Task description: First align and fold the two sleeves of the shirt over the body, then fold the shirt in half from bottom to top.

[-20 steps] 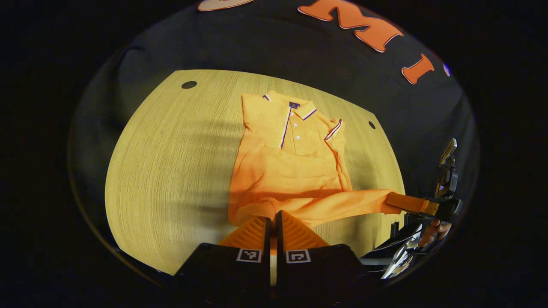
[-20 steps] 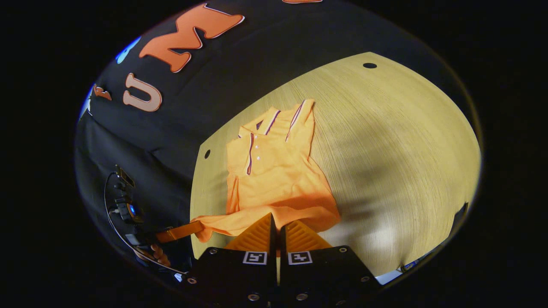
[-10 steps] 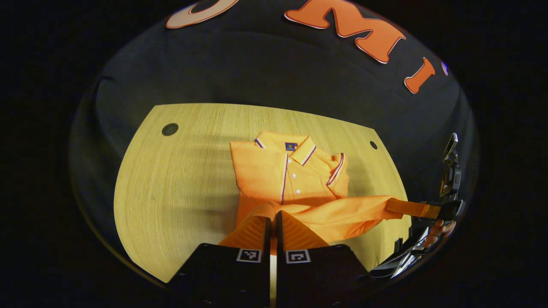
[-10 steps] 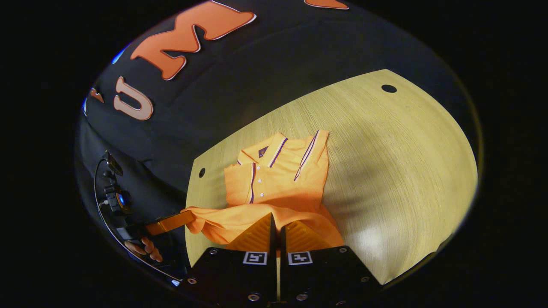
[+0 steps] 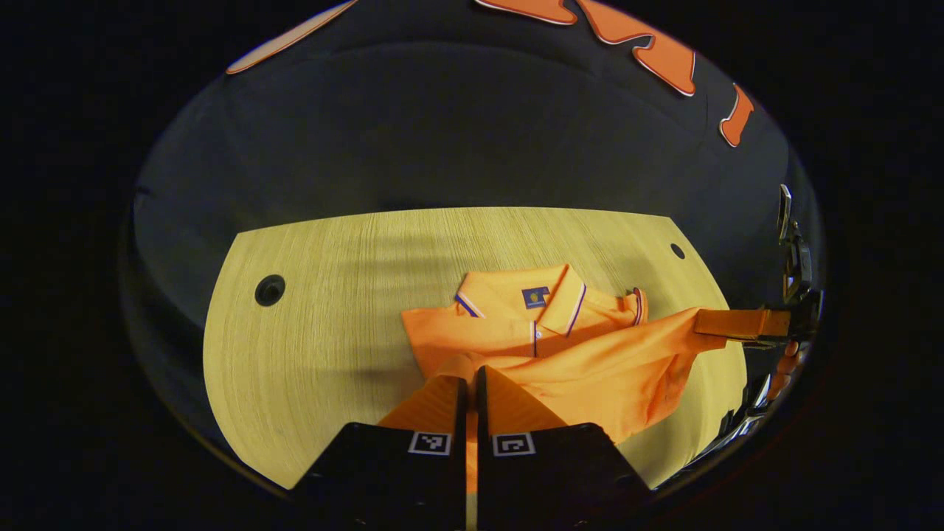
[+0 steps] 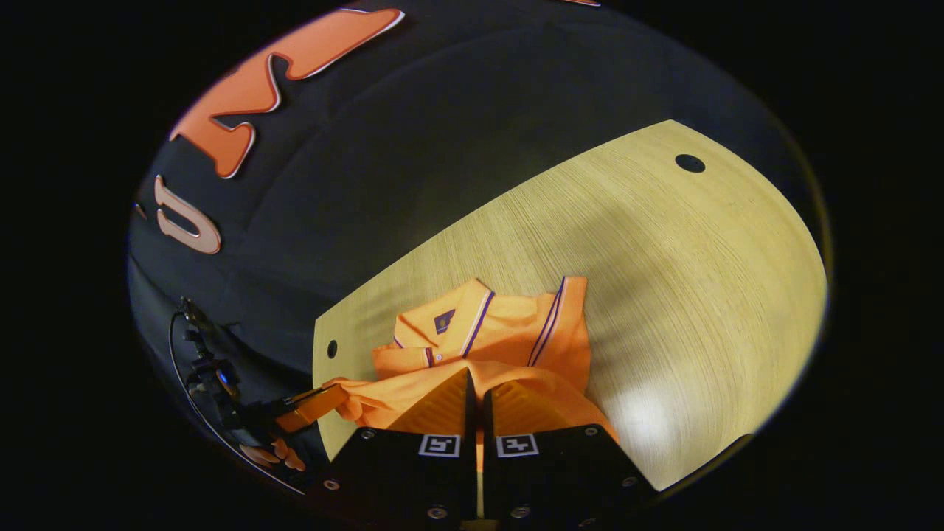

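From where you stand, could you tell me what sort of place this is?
Probably a recording booth rather than a home: a bare wooden table with cable holes, black cloth hung behind it, and one orange shirt being folded by hand-held claws.

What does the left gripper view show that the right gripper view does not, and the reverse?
Left gripper view: the right hand-held gripper seen from the side, pinching a hem corner of the orange polo shirt, with a hand behind it. Right gripper view: the left hand-held gripper from the side on the other hem corner, and a bright glare on the wooden table. Both: the striped collar, and the hem raised over the shirt body.
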`<state>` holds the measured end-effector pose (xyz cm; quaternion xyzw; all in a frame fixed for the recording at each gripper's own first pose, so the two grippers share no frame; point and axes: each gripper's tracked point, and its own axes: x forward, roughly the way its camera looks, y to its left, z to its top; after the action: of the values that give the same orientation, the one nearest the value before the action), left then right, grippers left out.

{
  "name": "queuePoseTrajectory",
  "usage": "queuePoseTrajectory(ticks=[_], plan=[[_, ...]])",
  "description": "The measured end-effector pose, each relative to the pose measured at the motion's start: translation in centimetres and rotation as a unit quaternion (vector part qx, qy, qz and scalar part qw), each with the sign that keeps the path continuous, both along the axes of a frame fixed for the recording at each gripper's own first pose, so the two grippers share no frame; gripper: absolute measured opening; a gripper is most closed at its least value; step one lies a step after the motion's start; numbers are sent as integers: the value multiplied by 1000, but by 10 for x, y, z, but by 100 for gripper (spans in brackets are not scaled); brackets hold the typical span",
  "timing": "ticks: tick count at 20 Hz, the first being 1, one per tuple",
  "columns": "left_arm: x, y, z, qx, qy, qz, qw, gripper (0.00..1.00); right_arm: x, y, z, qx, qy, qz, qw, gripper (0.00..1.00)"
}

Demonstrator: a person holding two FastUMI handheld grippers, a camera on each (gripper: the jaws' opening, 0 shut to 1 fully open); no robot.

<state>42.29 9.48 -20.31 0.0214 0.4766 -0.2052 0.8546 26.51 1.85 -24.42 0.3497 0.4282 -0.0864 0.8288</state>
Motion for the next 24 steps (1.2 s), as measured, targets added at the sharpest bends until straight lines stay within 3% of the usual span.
queuePoseTrajectory(ticks=[5,7,8,9,10,11,12,14,16,18,24], plan=[[41,-1,-22,19,-21,-4,1000,6,36,-9,-23,-5,21,-17,1000,4],[52,2,-32,39,-26,-10,999,6,47,-5,-31,20,32,-36,999,4],[54,4,-31,50,-32,-19,998,16,48,1,-35,43,50,-49,997,4],[63,0,-29,43,-45,-19,998,37,51,0,-34,54,47,-58,996,7],[66,-4,-24,35,-55,-13,998,58,54,-4,-32,43,36,-61,997,30],[65,-5,-19,28,-63,-8,998,71,58,-9,-27,28,17,-61,998,38],[61,-5,-12,22,-64,-4,998,74,59,-13,-21,14,4,-61,998,56],[57,-4,4,3,-75,6,997,79,52,-17,-6,-13,-10,-57,998,76],[56,3,25,-3,-95,24,995,84,44,-21,6,-57,-29,-45,997,89],[52,14,52,-7,-127,42,991,85,36,-25,20,-107,-50,-32,993,96],[20,45,148,1,-243,83,966,88,-12,-24,85,-179,-110,-12,978,99]])
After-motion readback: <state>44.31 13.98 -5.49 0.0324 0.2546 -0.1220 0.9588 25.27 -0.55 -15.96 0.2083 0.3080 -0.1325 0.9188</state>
